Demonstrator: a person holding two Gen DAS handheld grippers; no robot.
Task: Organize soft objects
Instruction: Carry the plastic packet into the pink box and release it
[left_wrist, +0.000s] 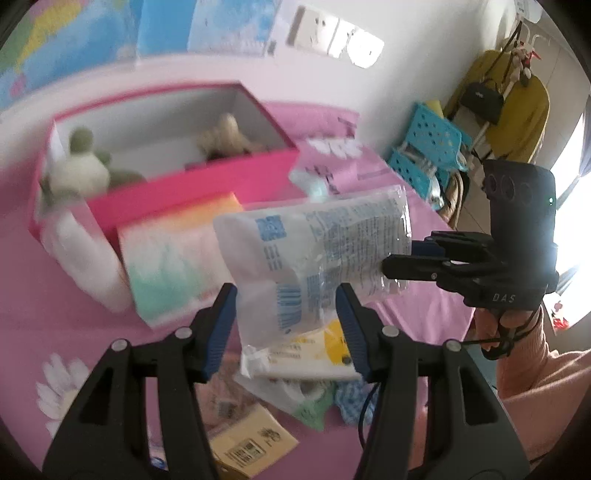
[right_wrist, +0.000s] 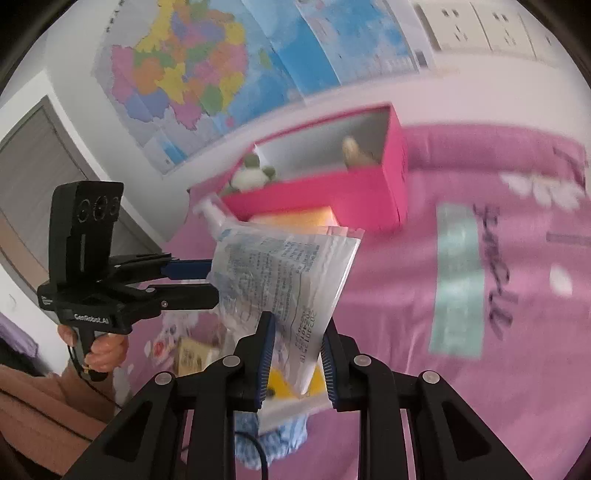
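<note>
Clear plastic packet (left_wrist: 314, 258) hangs above the pink bedsheet (left_wrist: 55, 314), before the pink box (left_wrist: 192, 195). Left wrist view: left gripper (left_wrist: 288, 317) fingers grip its lower end. Right wrist view: right gripper (right_wrist: 295, 354) fingers clamp its thin sealed edge.

Clear plastic pack (left_wrist: 314, 258) carried blue print; the box (left_wrist: 192, 192) was hot pink outside, white inside; the bedsheet (right_wrist: 461, 387) was pink with white daisies; hand-held gripper pads (left_wrist: 221, 325) were blue on black.
</note>
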